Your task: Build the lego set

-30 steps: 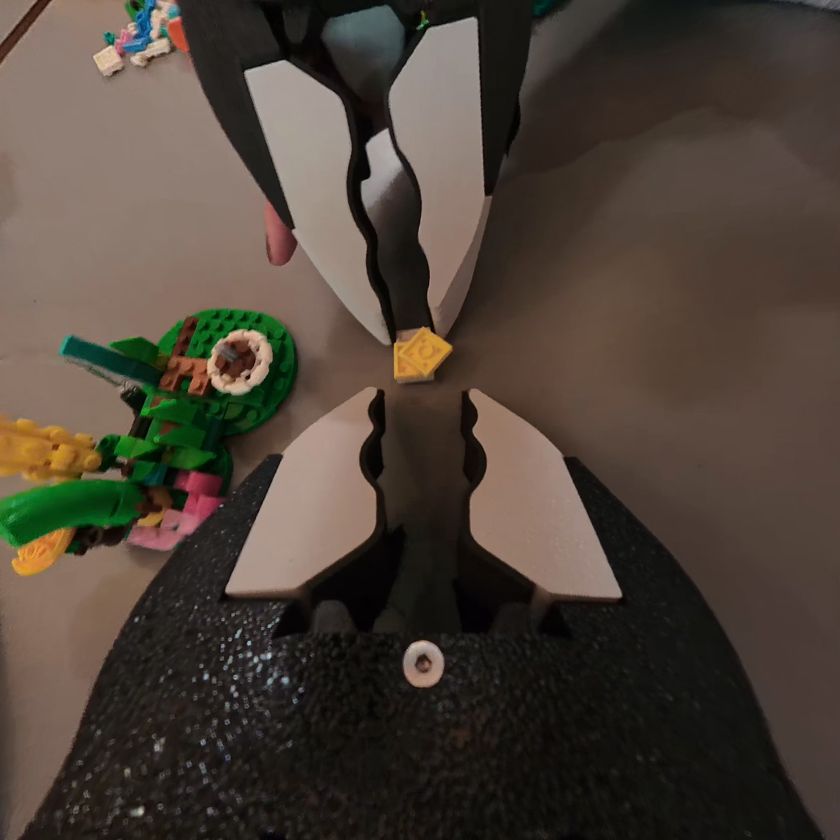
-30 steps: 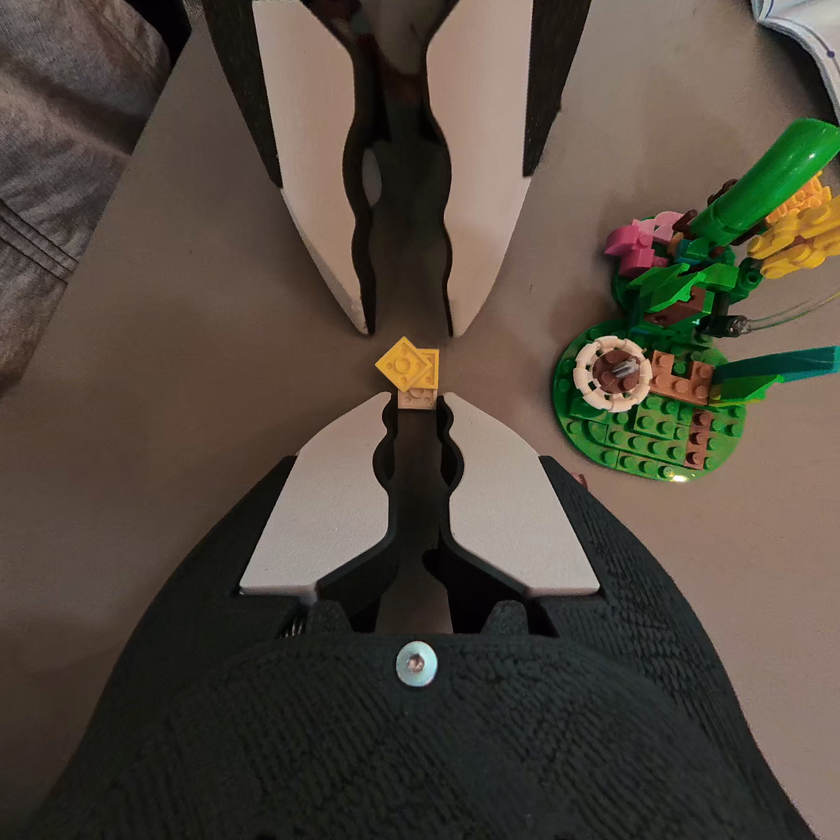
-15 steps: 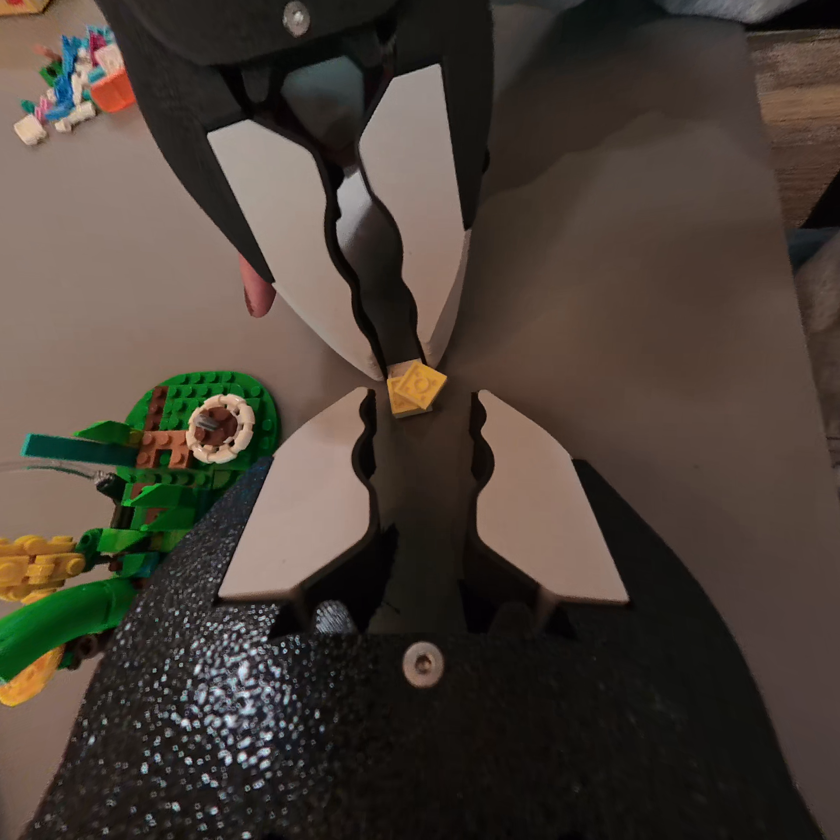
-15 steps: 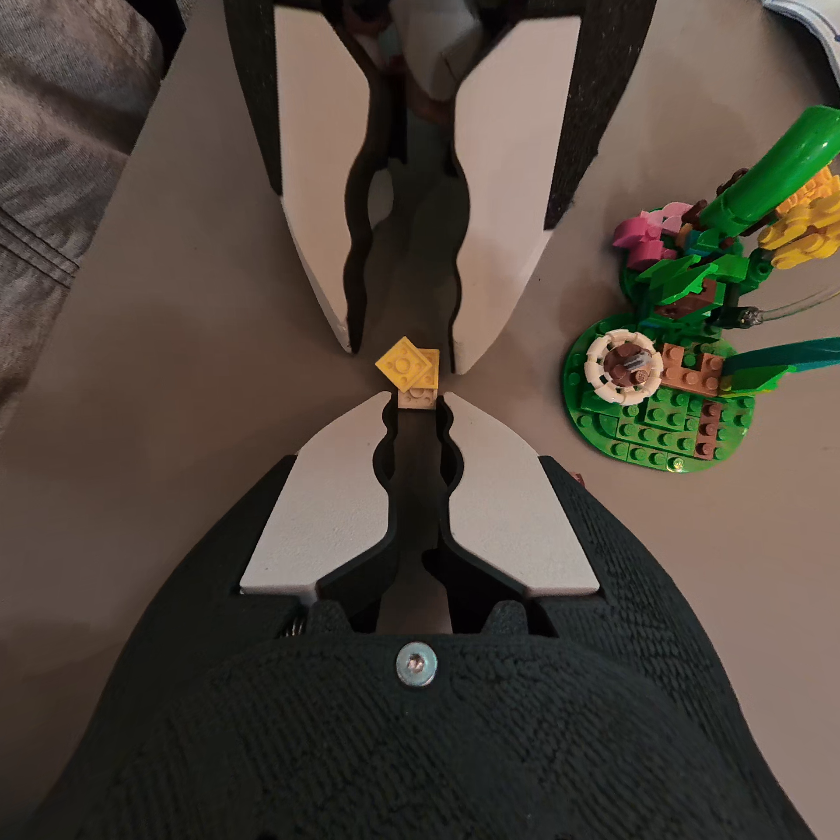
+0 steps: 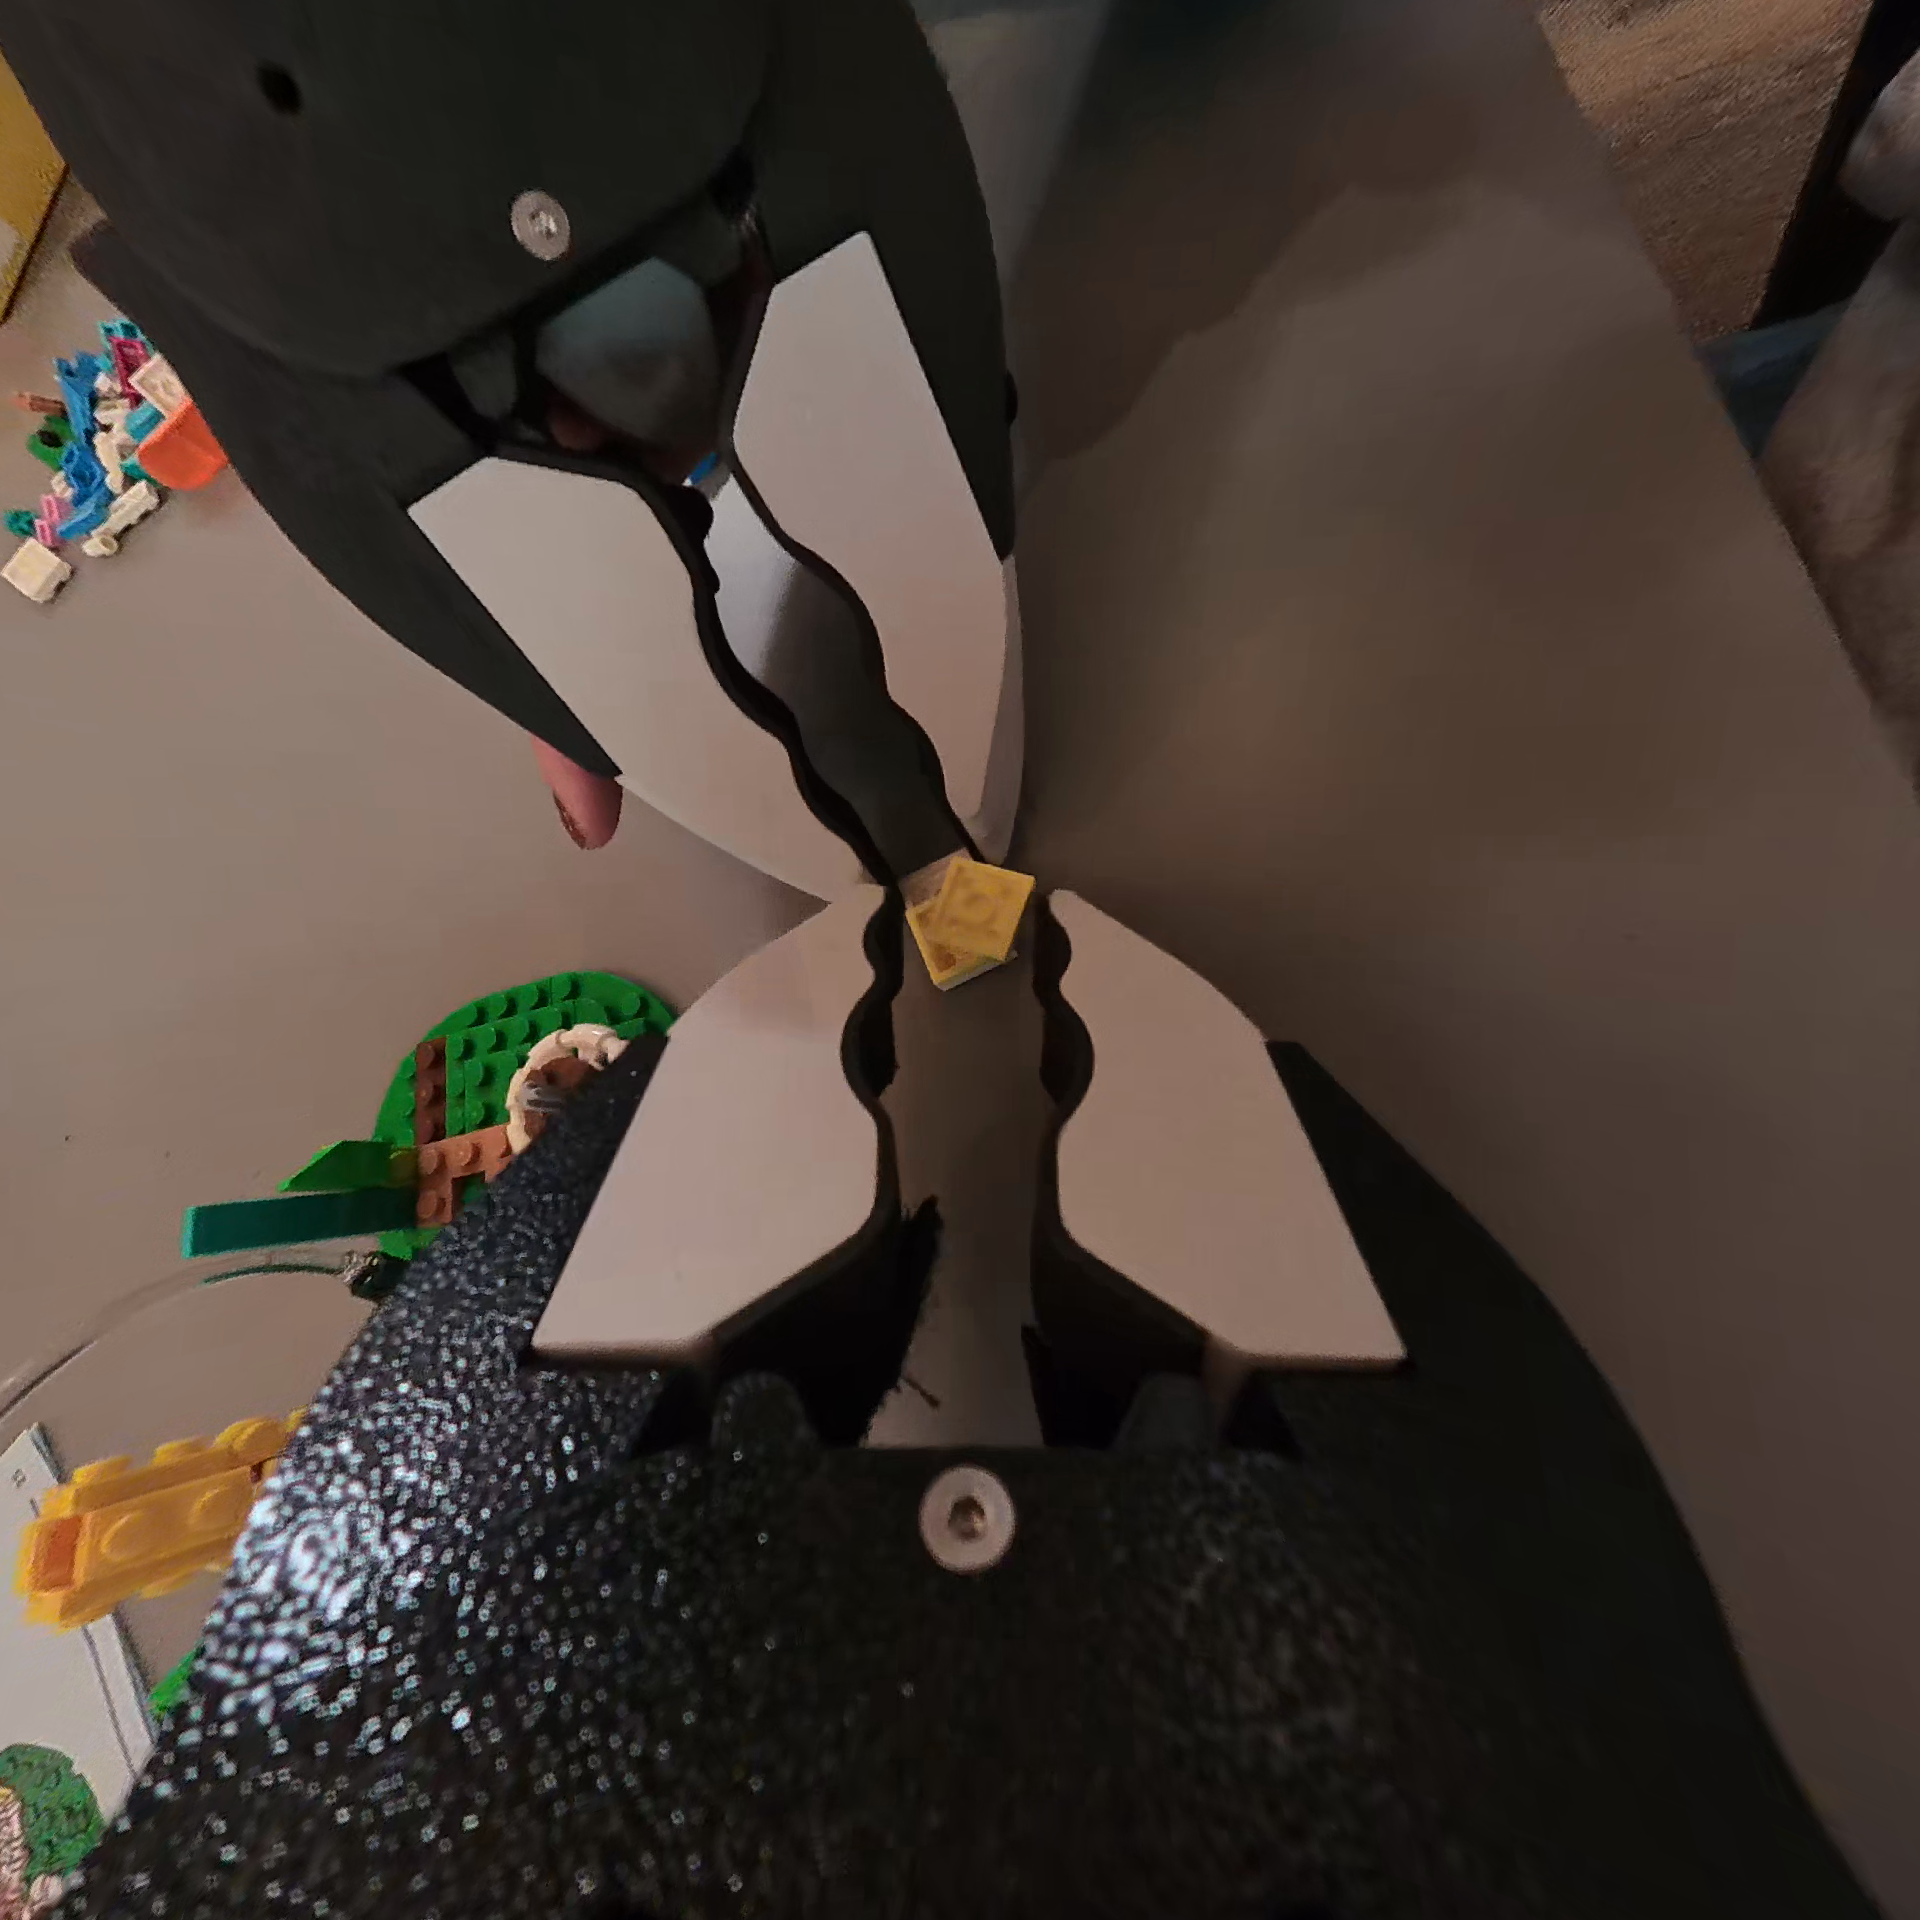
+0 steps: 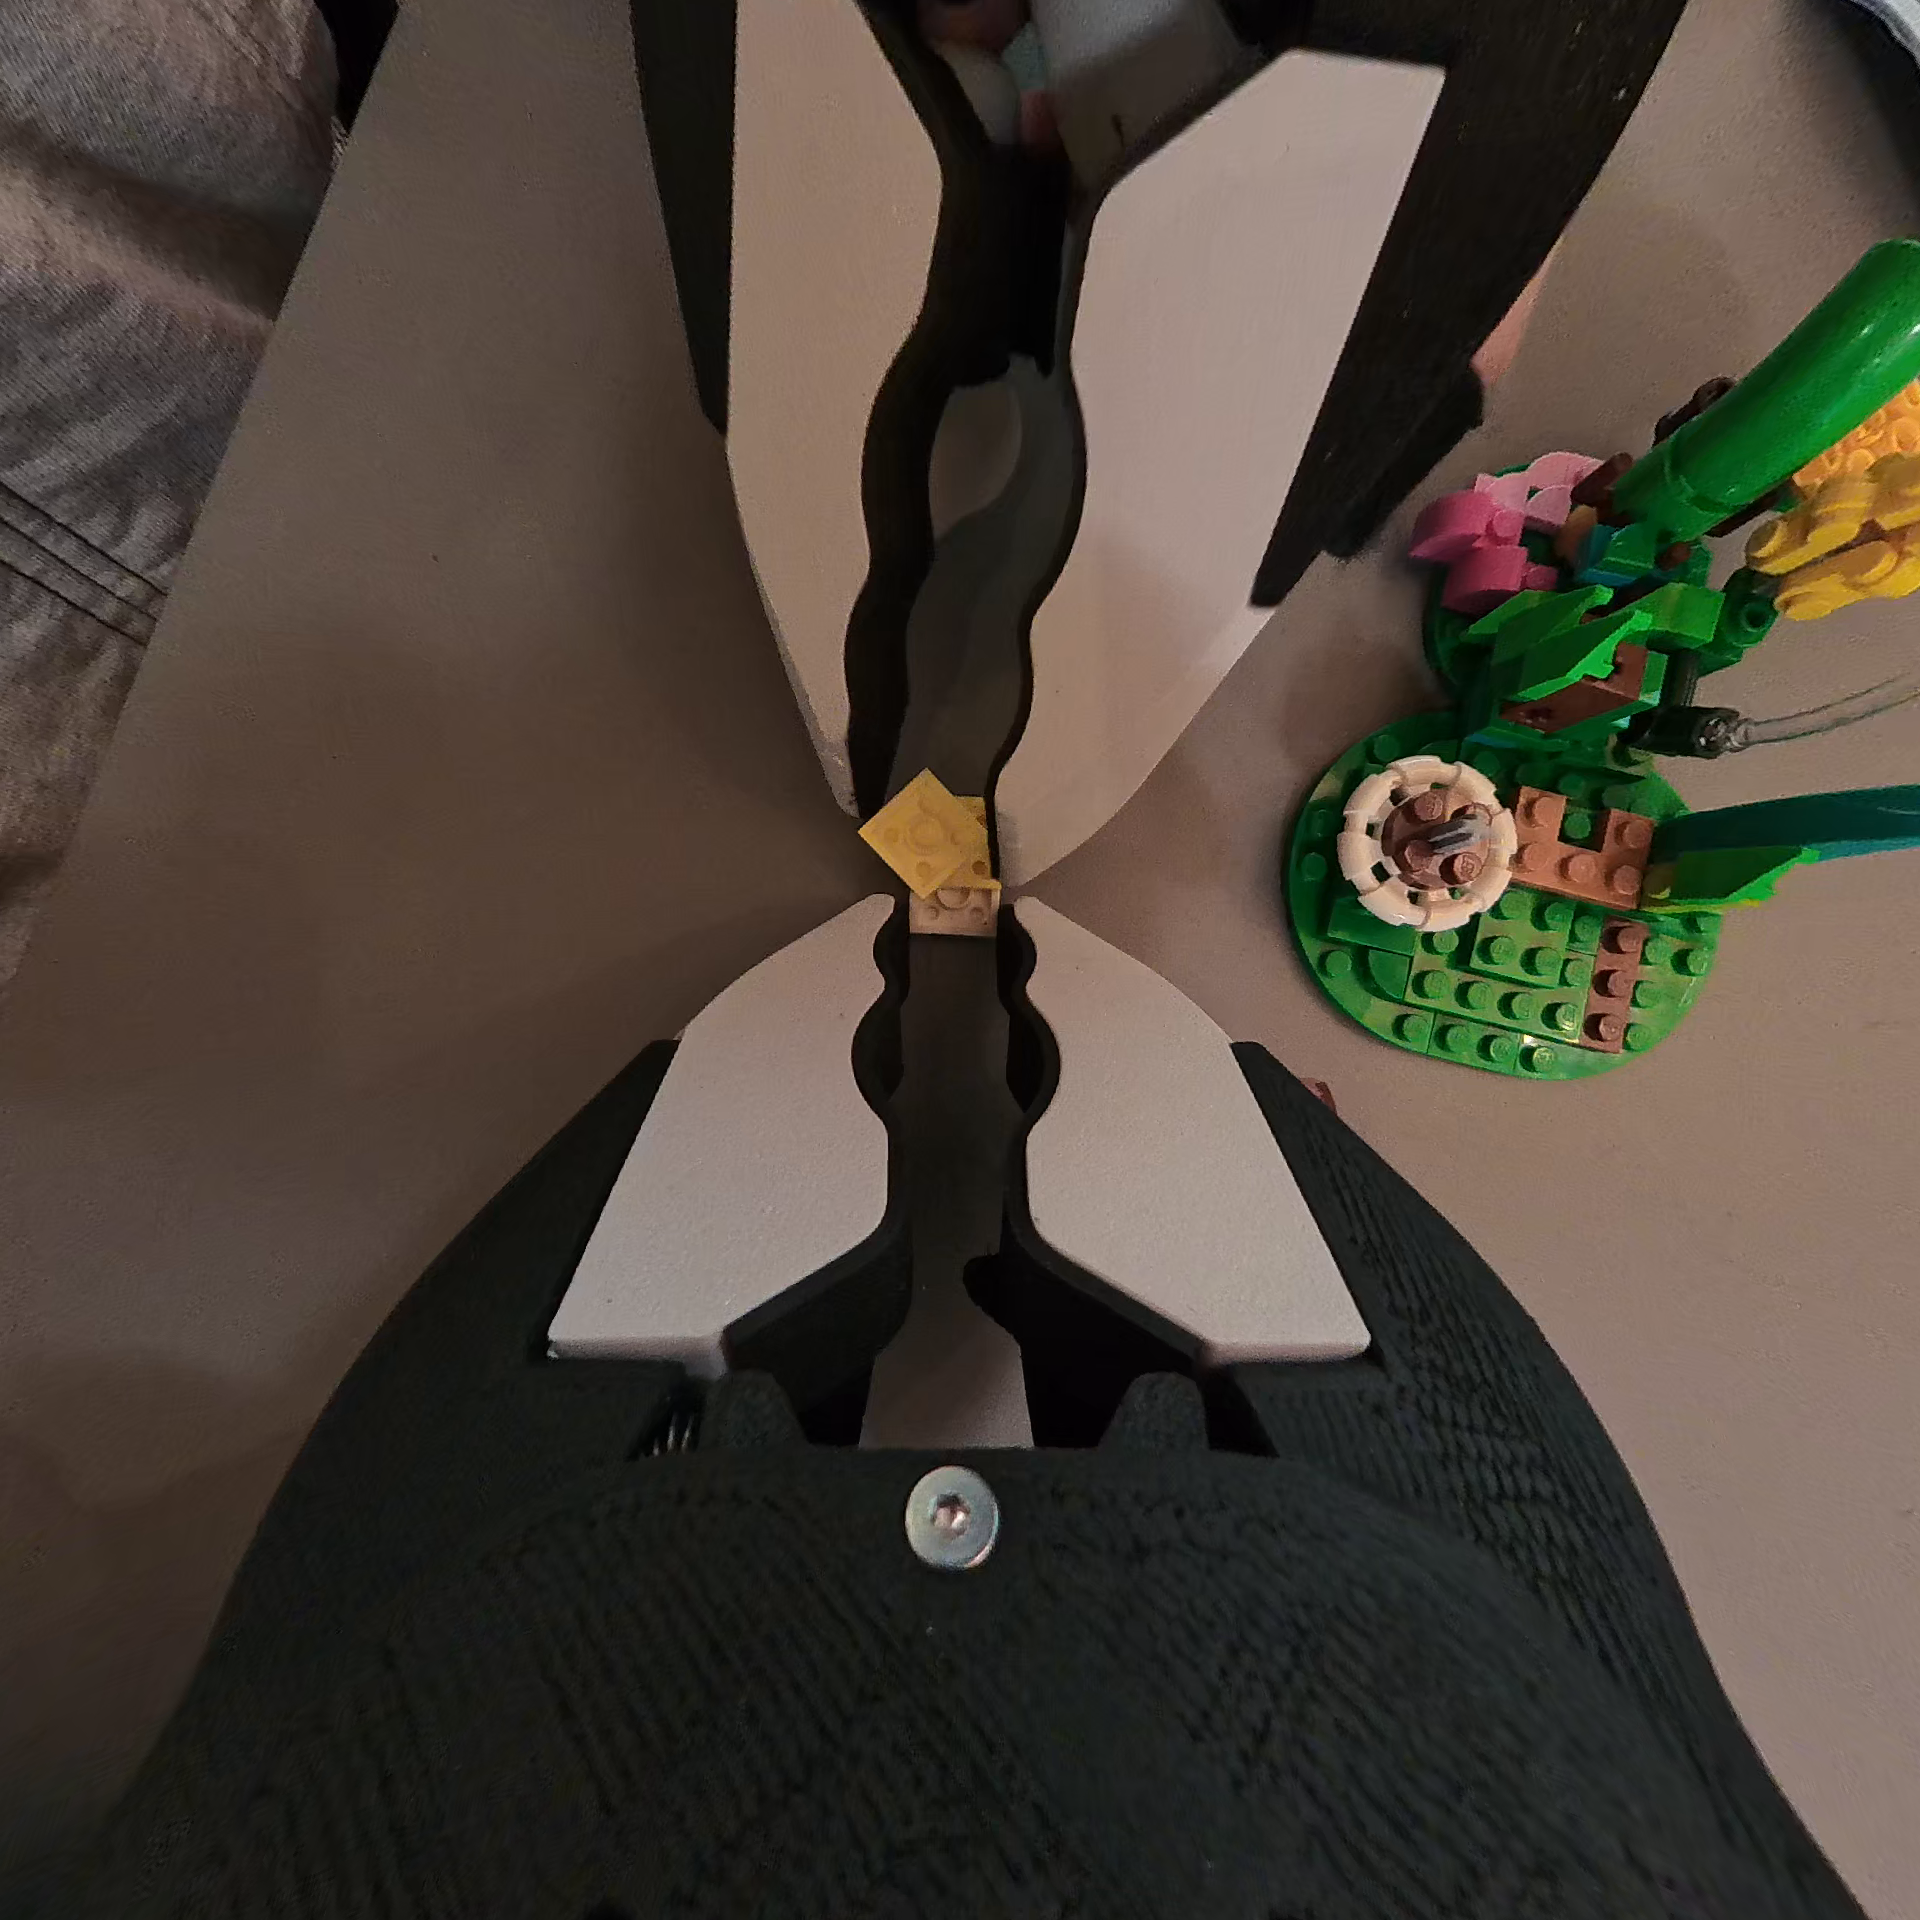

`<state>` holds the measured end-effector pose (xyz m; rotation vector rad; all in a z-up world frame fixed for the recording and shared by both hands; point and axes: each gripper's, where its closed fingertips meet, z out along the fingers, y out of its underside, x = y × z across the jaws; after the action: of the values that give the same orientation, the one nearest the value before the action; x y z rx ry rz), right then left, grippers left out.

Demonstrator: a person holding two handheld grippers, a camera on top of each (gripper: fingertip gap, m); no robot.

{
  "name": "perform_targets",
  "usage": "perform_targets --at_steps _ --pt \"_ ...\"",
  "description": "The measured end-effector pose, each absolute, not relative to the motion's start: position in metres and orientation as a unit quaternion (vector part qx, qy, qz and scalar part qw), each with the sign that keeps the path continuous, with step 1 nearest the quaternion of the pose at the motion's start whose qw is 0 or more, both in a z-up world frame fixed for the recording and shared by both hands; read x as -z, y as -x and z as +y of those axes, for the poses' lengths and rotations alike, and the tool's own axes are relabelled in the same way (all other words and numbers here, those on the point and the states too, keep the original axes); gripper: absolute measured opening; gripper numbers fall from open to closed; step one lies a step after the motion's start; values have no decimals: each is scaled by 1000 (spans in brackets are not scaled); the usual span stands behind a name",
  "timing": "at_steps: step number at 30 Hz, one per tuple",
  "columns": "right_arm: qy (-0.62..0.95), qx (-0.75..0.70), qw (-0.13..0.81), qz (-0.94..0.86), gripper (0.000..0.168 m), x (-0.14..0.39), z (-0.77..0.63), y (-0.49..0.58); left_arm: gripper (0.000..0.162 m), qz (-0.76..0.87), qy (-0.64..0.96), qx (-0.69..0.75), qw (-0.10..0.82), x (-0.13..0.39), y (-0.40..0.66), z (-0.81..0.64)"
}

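Yellow plate stack [image 6: 928, 840] sits on a tan plate [image 6: 953, 912], and your right gripper [image 6: 953, 914] is clenched on that tan plate at the very fingertips. The stack pokes forward, out past the tips. Your left gripper [image 5: 961, 925] faces it nose to nose; in the left wrist view its jaws stand apart with the yellow stack [image 5: 971, 923] between the tips, closer to the right-hand finger. Whether either fingertip touches the stack, can't tell. Right gripper [image 5: 940, 868] comes in from the top of that view, tips closed on the tan piece.

Room: grey worktop [image 6: 416, 727] is bare directly under and left of the tips in the right wrist view, up to the worktop edge, where grey fabric [image 6: 94, 416] lies beyond. On the other side, the green flower model [image 6: 1558, 831] stands near the tips on its round green base, with a white ring, brown plates, pink petals, and a green stem tilting out toward the frame edge. In the left wrist view that model [image 5: 499, 1101] is partly hidden behind your left gripper's body. Loose brick pile [image 5: 94, 436] is well apart, toward the far left of the worktop [image 5: 1403, 727]. Right of the tips there, bare surface runs to the worktop edge.
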<state>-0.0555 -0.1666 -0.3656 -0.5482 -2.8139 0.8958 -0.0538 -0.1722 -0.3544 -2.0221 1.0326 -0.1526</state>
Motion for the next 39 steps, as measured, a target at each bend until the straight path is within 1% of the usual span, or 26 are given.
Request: perform_targets --at_steps 10,14,23,25,29,32,35,37,39 --pt "185 -290 75 -936 15 366 -168 56 9 387 821 29 419 361 53 -170" --pt "192 -288 80 -935 15 365 -168 57 5 382 818 -12 430 356 52 -170" --pt "196 -283 95 -934 15 365 -168 58 5 338 805 -79 481 341 63 -169" --pt "198 -287 113 -931 20 360 -166 61 5 331 797 -93 496 334 66 -169" --pt "229 -374 128 -889 21 329 -172 65 5 339 766 -152 524 320 73 -170" --pt "280 -441 114 -845 21 310 -178 67 5 378 729 -230 523 315 75 -170" --pt "327 -488 66 -807 24 303 -184 67 5 407 697 -293 512 312 74 -168" --pt "354 -490 59 -794 23 305 -181 70 5 417 689 -317 501 314 75 -168" --pt "364 -487 54 -792 16 308 -180 71 4 419 689 -329 491 316 77 -167"
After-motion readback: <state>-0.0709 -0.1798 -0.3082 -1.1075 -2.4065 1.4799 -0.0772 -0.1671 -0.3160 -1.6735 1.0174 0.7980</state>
